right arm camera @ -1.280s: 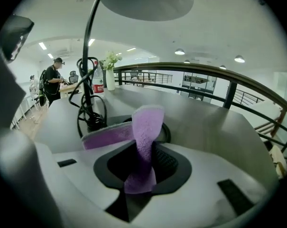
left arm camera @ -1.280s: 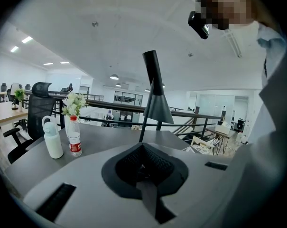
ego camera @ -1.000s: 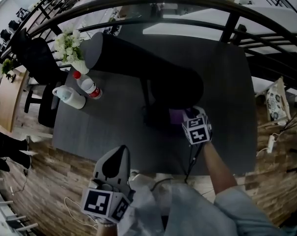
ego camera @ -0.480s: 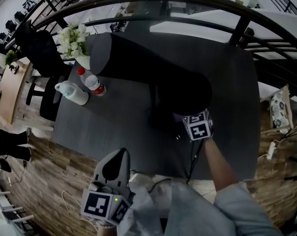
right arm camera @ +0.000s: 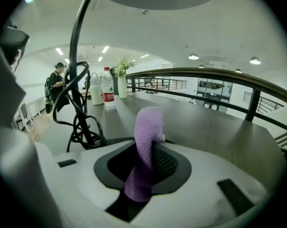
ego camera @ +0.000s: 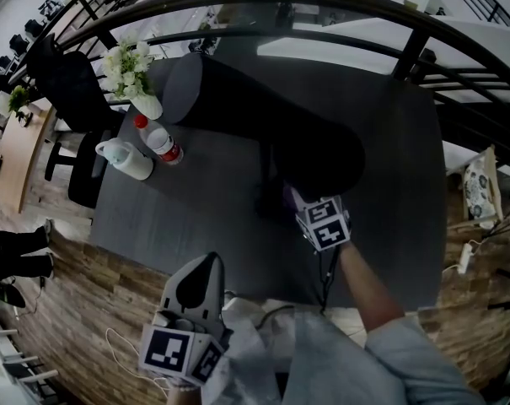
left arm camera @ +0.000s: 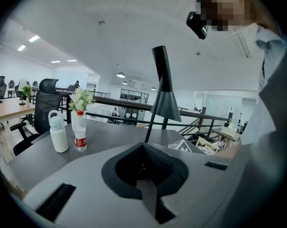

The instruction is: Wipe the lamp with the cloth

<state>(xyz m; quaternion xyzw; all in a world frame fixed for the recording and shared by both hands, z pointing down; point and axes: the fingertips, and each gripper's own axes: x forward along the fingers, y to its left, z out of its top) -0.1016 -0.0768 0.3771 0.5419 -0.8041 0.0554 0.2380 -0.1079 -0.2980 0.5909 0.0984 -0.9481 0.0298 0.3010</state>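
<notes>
Nearest the body: left gripper (ego camera: 202, 267) off the table's (ego camera: 389, 142) near edge, jaws pressed together, nothing between | mid-table: right gripper (right arm camera: 150, 156) pinching the purple cloth (right arm camera: 147, 127) below the black lamp's (ego camera: 263, 125) shade, beside its stem | far-left corner: bottle (ego camera: 159, 144), white jug (ego camera: 124, 159), flowers (ego camera: 124, 64)

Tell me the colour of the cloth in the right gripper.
Purple cloth, clearest in the right gripper view.

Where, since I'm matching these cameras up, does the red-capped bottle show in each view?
Head view: the bottle is at upper left, beside the white jug.
Left gripper view: bottle left of centre, just right of the jug.
Right gripper view: bottle upper left of centre, in the distance.
Shared landmark: the flowers standing close by the bottle.
</notes>
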